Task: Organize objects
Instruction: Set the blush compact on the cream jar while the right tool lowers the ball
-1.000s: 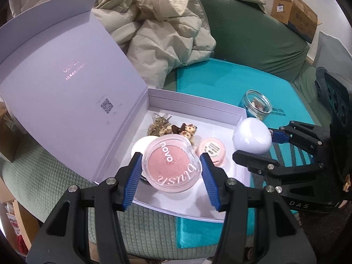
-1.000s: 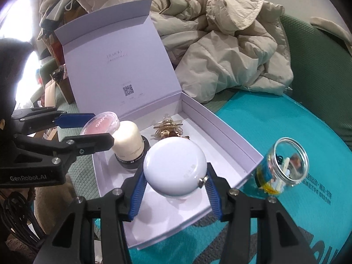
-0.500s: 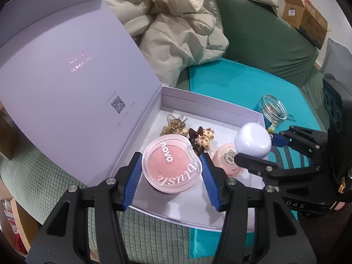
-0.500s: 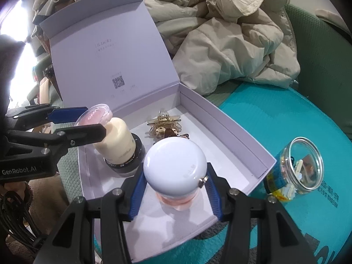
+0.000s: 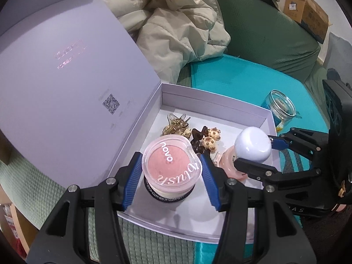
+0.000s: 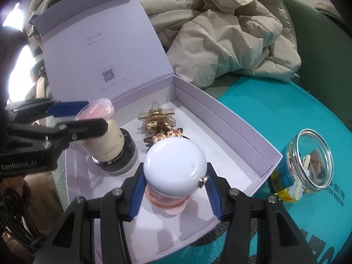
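Holding 2 items over the open lilac cardboard gift box [image 5: 259, 113], 1 per gripper. Left gripper [image 5: 170, 176] clenched on the clear heart-shaped pink blush compact [image 5: 171, 165], lid face up, flat, directly above the cream bottle with black base [image 6: 110, 147] standing in the box's near-left corner; compact looks to be touching the bottle top, hard to confirm. Right gripper [image 6: 175, 194] clenched on the round white glossy compact [image 6: 175, 175], directly above the small pink jar [image 6: 169, 204] on the box floor, near-right corner. So both targets straight down from the pads, no lateral offset needed; round items, no long axis to align. Box contents otherwise: amber translucent hair claw [image 5: 176, 125] and brown leopard-print bow clips [image 5: 204, 142], mid-floor, just beyond both grippers. Outside the box, right side, on the teal mat [image 6: 275, 114]: clear glass jar with blue label [image 6: 308, 165], open, small items inside. Likely next: lowering and releasing each as a stack, or shifting to bare floor.
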